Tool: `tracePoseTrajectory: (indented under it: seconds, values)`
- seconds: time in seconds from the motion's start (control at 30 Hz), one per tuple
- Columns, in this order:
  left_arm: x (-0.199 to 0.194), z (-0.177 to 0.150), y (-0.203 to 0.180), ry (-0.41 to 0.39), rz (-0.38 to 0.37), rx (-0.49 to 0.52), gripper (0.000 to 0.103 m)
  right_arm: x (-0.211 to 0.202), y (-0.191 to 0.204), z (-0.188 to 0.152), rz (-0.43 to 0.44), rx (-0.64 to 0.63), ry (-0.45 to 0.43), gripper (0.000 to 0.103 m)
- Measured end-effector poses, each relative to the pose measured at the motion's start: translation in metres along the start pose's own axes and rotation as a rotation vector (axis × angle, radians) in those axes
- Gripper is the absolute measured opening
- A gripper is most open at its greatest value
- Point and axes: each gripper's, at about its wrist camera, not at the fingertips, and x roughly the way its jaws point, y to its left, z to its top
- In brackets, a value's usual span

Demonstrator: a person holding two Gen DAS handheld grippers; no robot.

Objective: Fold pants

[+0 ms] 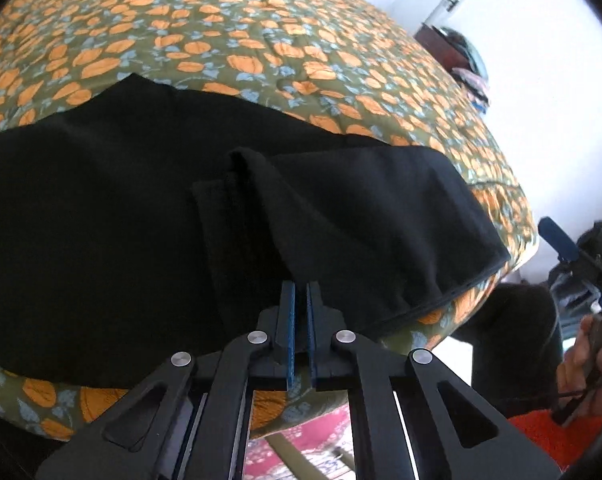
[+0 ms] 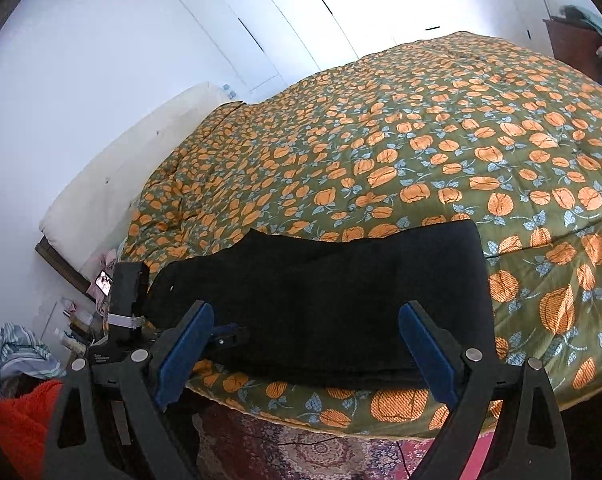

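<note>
The black pants lie flat along the near edge of the bed, close enough for both grippers to work them from the side. The left gripper is pinched tight on a raised fold of the pants, likely to carry it across. The right gripper hangs over the bed's near edge with jaws spread wide, holding nothing.

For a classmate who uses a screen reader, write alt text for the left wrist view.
The left gripper, jaws shut, pinches a raised fold of the black pants, which lie spread along the near edge of a bed covered by a green quilt with orange flowers. At far right, a hand holds the other gripper.
</note>
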Motion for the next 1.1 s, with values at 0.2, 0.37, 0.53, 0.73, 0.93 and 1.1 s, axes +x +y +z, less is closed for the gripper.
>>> tracePoseTrajectory:
  seconds: [0.2, 0.37, 0.53, 0.73, 0.93, 1.1]
  values:
    - [-0.034, -0.019, 0.019, -0.042, -0.003, -0.038, 0.001, -0.02, -0.005, 0.013, -0.063, -0.033, -0.067, 0.093]
    - [-0.006, -0.022, 0.027, 0.038, 0.025, -0.059, 0.005, -0.016, -0.028, 0.009, -0.105, 0.024, -0.053, 0.097]
    - [-0.042, -0.014, 0.033, -0.095, 0.06, -0.104, 0.079, -0.009, -0.029, 0.0, -0.075, 0.042, -0.025, 0.097]
    - [0.004, 0.003, 0.03, 0.058, 0.091, -0.075, 0.048, -0.003, -0.027, 0.0, -0.062, 0.034, -0.013, 0.097]
    - [0.0, 0.006, 0.014, 0.057, 0.066, -0.028, 0.013, -0.027, -0.029, 0.019, -0.14, -0.024, -0.061, 0.097]
    - [-0.038, 0.028, 0.025, -0.04, 0.084, 0.012, 0.012, -0.047, -0.044, 0.056, -0.201, -0.148, -0.01, 0.097]
